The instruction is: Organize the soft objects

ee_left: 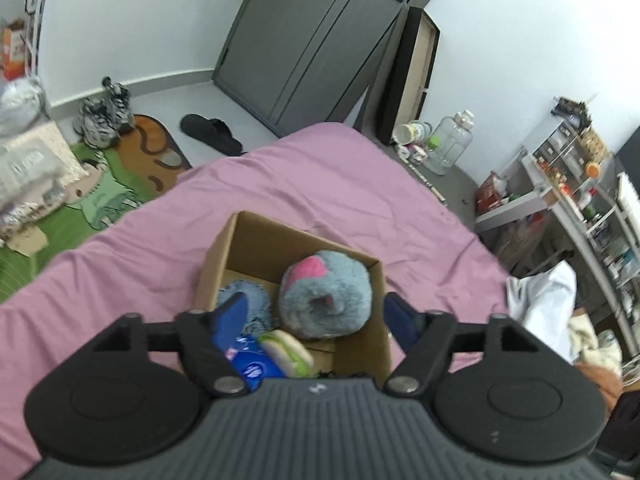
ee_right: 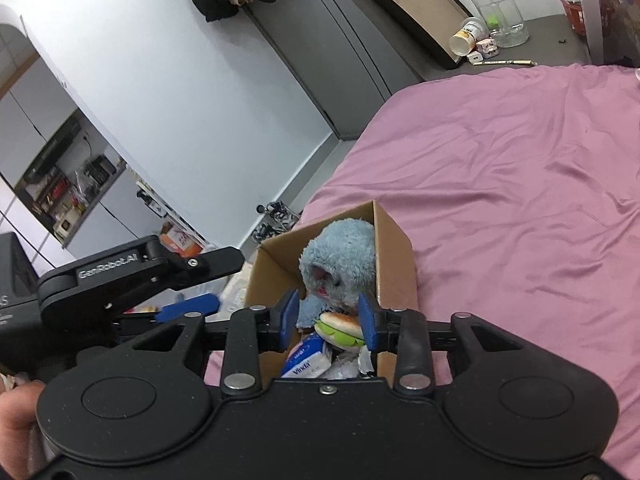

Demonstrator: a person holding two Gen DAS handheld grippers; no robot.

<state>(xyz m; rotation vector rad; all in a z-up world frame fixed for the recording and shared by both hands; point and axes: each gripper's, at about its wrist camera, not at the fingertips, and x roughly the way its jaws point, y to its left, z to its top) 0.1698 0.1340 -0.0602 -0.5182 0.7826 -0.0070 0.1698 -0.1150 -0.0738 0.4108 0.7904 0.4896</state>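
Observation:
A cardboard box point(ee_left: 224, 252) point(ee_right: 394, 240) sits on the pink bed. Inside are a grey-blue fluffy plush with a pink patch point(ee_left: 326, 292) point(ee_right: 340, 252), a blue fuzzy item point(ee_left: 250, 300), a burger-shaped soft toy point(ee_left: 288, 350) point(ee_right: 342, 328) and a blue tissue pack point(ee_left: 256, 366) point(ee_right: 306, 356). My left gripper point(ee_left: 316, 316) is open, empty, just above the box's near side. My right gripper point(ee_right: 328, 318) is open over the box, its blue pads on either side of the burger toy without closing on it. The left gripper also shows in the right wrist view point(ee_right: 188, 306).
The pink bedsheet point(ee_left: 320, 176) point(ee_right: 520, 184) spreads around the box. On the floor are a green mat point(ee_left: 100, 196), sneakers point(ee_left: 102, 116), a black slipper point(ee_left: 212, 134), a cup and clear jug point(ee_left: 450, 140), shelving point(ee_left: 580, 184). A grey door point(ee_left: 312, 40) stands beyond.

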